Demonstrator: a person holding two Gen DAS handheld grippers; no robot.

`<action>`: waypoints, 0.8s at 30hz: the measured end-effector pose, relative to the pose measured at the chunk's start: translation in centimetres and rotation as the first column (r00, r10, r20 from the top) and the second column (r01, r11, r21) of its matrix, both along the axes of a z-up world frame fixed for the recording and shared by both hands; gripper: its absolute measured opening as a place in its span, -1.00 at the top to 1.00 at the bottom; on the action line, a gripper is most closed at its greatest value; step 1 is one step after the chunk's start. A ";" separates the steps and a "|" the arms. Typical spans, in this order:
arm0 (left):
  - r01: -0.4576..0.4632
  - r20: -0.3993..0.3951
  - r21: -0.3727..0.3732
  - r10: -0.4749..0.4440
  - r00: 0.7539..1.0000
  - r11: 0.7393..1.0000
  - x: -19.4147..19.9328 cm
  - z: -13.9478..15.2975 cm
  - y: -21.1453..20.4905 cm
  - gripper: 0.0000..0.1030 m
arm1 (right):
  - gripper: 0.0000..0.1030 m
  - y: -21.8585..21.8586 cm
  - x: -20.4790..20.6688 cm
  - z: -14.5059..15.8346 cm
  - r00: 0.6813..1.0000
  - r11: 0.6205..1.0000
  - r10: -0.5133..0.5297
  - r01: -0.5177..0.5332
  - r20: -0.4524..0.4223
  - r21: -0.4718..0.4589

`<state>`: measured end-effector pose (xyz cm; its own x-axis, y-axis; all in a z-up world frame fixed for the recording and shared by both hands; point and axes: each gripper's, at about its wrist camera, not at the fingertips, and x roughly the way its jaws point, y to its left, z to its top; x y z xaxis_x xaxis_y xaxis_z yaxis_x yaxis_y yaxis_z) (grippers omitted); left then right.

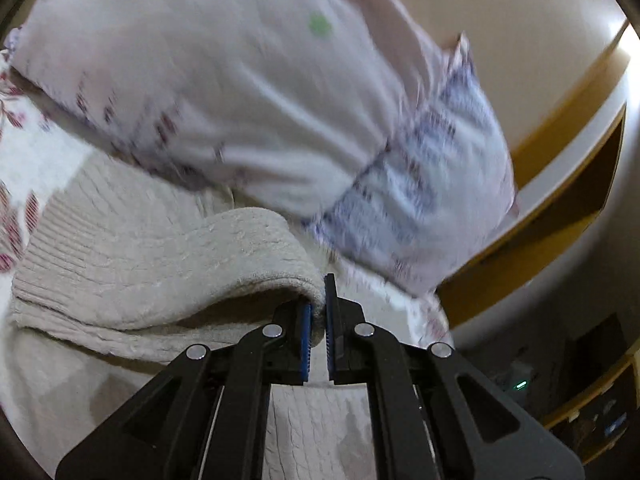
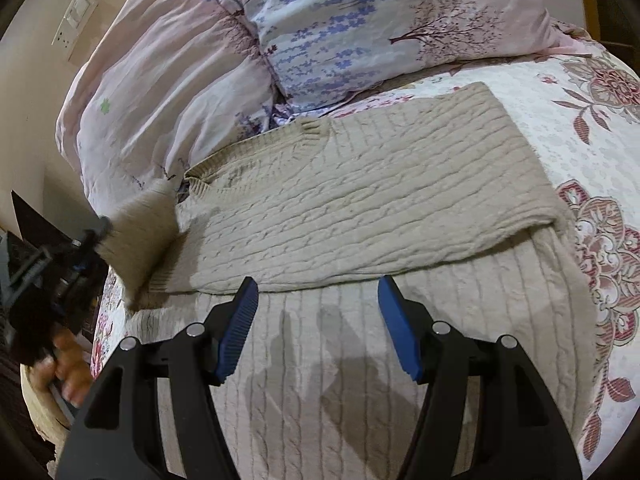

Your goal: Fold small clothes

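Where the left view blurs: the pillow (image 1: 248,92) print cannot be read clearly, and a dim shelf (image 1: 560,208) at right shows no detail.
Hidden parts: the sweater (image 2: 360,200) runs under both hand-held grippers at the lower frame edge; its far sleeve end is smeared by motion in the right view.
Writing: none legible; a wall switch plate (image 2: 76,20) carries no readable marks.
Left hand-held gripper (image 1: 318,332): jaws pressed together on a lifted fold of the sweater (image 1: 160,264), raised off the bed.
Left hand (image 2: 68,364): partly visible at the frame edge, blurred, wrapped around the tool handle.
Right hand-held gripper (image 2: 318,320): jaws spread wide, holding nothing, above the sweater's lower part.
Sweater location: lying on the flowered bedspread (image 2: 592,128), partly folded over, just beside the pillows (image 2: 340,28).
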<state>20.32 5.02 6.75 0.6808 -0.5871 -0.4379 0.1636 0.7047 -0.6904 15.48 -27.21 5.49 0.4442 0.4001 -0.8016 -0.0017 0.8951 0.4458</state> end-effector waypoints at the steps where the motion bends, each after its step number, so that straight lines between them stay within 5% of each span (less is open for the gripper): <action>1: 0.004 -0.006 0.017 -0.004 1.000 1.000 0.0 -0.4 -0.6 0.91 | -0.20 -0.2 0.0 0.1 1.000 1.000 0.000 0.000 0.002 0.000; 7: 0.010 -0.026 0.121 -0.007 1.000 0.993 -0.4 -2.3 -2.7 0.91 | -0.20 -0.1 0.1 0.2 1.000 1.000 0.016 -0.016 0.014 -0.018; 12: 0.078 -0.130 0.182 -0.055 0.990 0.980 -0.4 -4.8 -4.1 0.89 | -0.20 1.1 0.3 1.5 0.997 0.997 0.055 -0.052 0.050 -0.058; 16: 0.139 -0.129 0.126 -0.123 0.984 0.982 -1.6 -4.8 -3.2 0.13 | -0.20 3.1 0.6 3.6 0.985 0.988 0.124 -0.112 0.120 -0.102; 20: 0.107 -0.063 0.063 -0.103 0.993 0.992 -4.4 -3.4 1.5 0.01 | -0.20 6.6 0.5 5.3 0.949 0.964 0.247 -0.220 0.194 -0.149; 24: -0.053 -0.079 0.021 0.054 0.995 0.998 -5.3 -4.1 7.9 0.03 | 0.02 13.4 0.3 5.2 0.860 0.886 0.456 -0.412 0.229 -0.214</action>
<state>15.01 12.91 2.62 0.6735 -0.5421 -0.5026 0.0706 0.7239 -0.6862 15.83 -13.82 10.69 0.4579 0.4845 -0.7454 -0.5041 0.8321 0.2312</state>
